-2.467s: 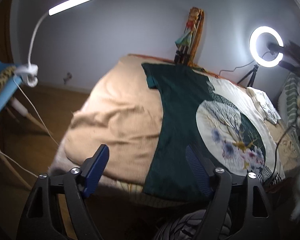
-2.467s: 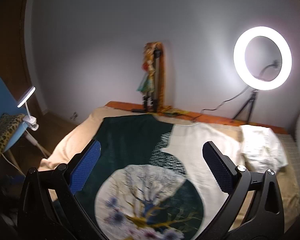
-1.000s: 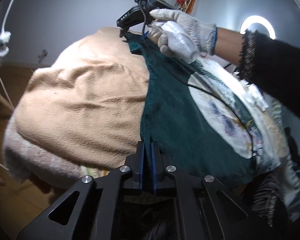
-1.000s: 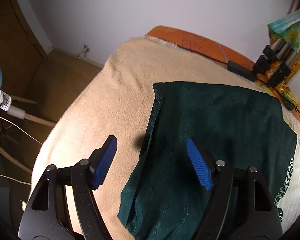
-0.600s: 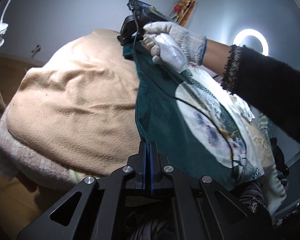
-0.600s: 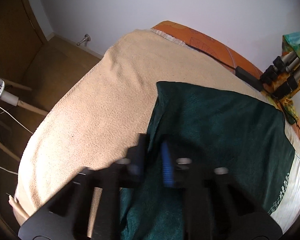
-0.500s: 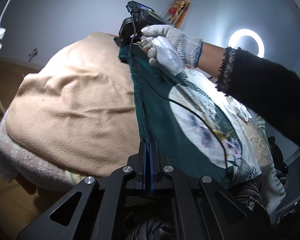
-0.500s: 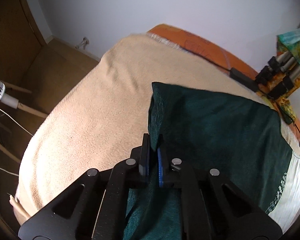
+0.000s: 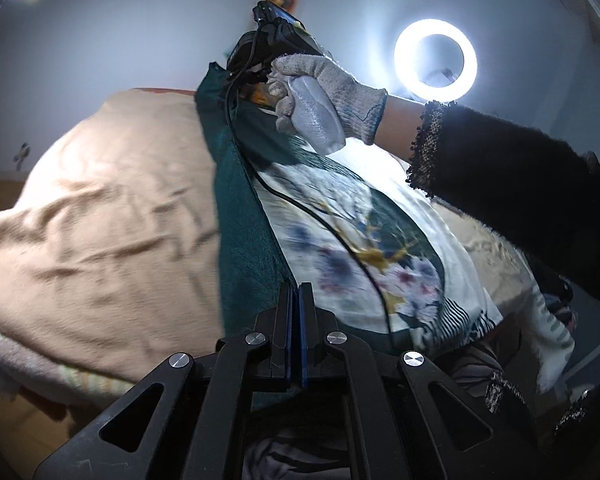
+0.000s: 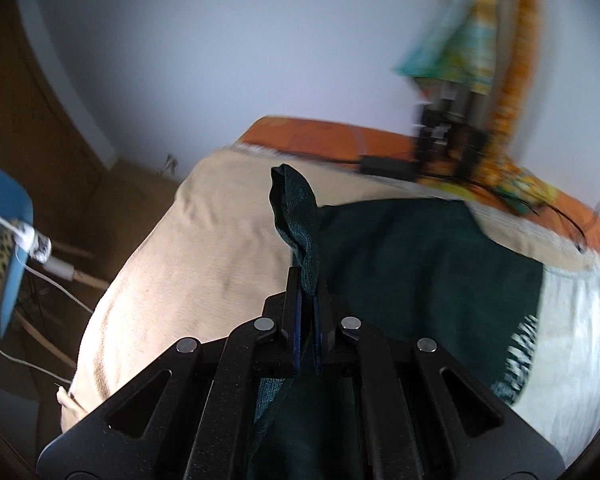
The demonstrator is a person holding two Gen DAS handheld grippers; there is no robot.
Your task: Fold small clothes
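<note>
1. The green-and-white T-shirt [image 9: 340, 240] lies across the tan blanket [image 9: 100, 220] on the bed, its dark green side edge raised off the blanket at both ends.
2. The left gripper [image 9: 294, 320] is clamped on the near hem of that green edge; its blue pads are pressed together with cloth between them.
3. The right gripper [image 10: 307, 300], held by a gloved hand [image 9: 320, 100], is pinched on the far corner by the sleeve; a twist of green fabric [image 10: 294, 208] sticks up past its jaws.
4. My guess is the side is about to be carried over the printed front for the first lengthwise fold.
5. Risks: the far grip holds only a bunched twist, so it may slip out if pulled taut. If the two hands travel unevenly, the fold line will skew. The black cable [image 9: 340, 240] trailing over the print could get trapped under the fold. The soft blanket may drag and wrinkle the shirt beneath.
</note>
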